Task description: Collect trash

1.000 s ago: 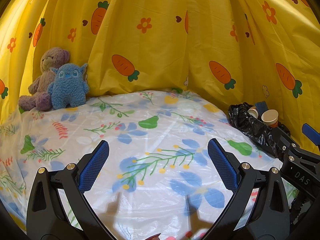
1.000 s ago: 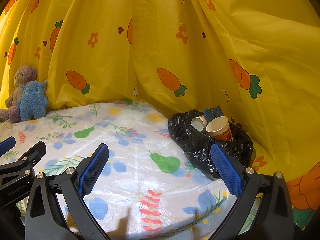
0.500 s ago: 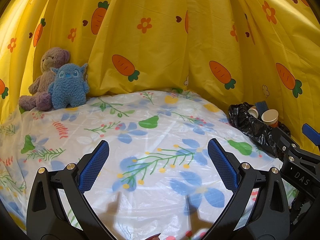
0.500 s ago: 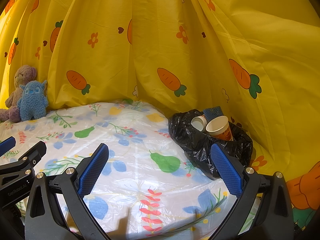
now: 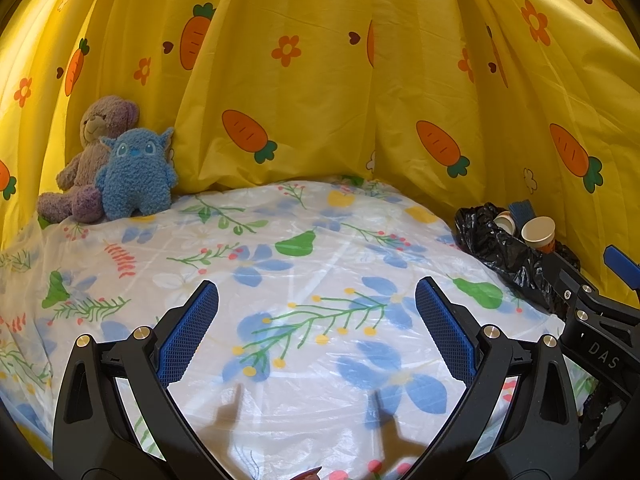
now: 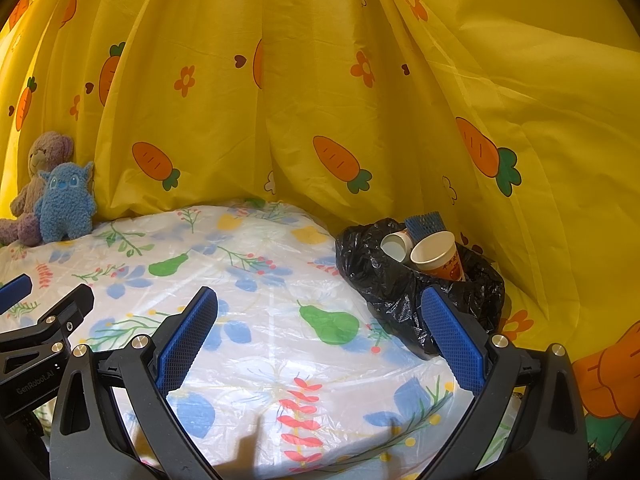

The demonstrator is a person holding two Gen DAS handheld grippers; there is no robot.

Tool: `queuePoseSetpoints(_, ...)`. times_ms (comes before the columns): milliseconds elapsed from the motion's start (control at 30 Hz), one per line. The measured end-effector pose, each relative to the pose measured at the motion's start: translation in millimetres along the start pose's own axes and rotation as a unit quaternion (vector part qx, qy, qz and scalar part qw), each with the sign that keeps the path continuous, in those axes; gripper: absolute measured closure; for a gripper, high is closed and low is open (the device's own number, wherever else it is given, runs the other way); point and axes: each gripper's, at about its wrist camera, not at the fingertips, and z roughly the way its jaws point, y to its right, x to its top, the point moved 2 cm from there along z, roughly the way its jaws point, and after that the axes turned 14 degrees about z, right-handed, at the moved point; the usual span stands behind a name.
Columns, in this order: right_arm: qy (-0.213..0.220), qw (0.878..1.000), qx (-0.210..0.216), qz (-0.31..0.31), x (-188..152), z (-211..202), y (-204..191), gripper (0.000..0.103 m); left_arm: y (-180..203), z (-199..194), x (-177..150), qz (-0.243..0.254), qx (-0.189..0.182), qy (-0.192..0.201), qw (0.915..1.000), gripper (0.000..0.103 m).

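A black trash bag (image 6: 400, 292) sits at the table's right rim against the yellow curtain; it also shows in the left wrist view (image 5: 508, 256). Inside it stand a paper cup with an orange print (image 6: 438, 256), a smaller white cup (image 6: 394, 244) and a blue mesh piece (image 6: 424, 224). My right gripper (image 6: 318, 336) is open, empty, hovering over the flowered tablecloth (image 6: 260, 280) just left of the bag. My left gripper (image 5: 316, 332) is open and empty above the cloth's middle, with the right gripper (image 5: 596, 312) beside it at the right edge.
Two plush toys, a purple bear (image 5: 88, 156) and a blue monster (image 5: 134, 176), lean on the carrot-print curtain (image 5: 320, 80) at the far left. The curtain wraps closely around the back and right of the table.
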Motion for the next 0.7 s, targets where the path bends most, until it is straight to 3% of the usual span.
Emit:
queuePoseSetpoints(500, 0.000, 1.000, -0.001, 0.000, 0.1, -0.2, -0.8, 0.005, 0.9, -5.2, -0.4, 0.009, -0.004, 0.003, 0.9999, 0.006)
queuePoseSetpoints(700, 0.001, 1.000, -0.002, 0.000, 0.2, -0.2, -1.8, 0.005, 1.6, -2.6, 1.0, 0.019, -0.007, -0.003, 0.9998, 0.017)
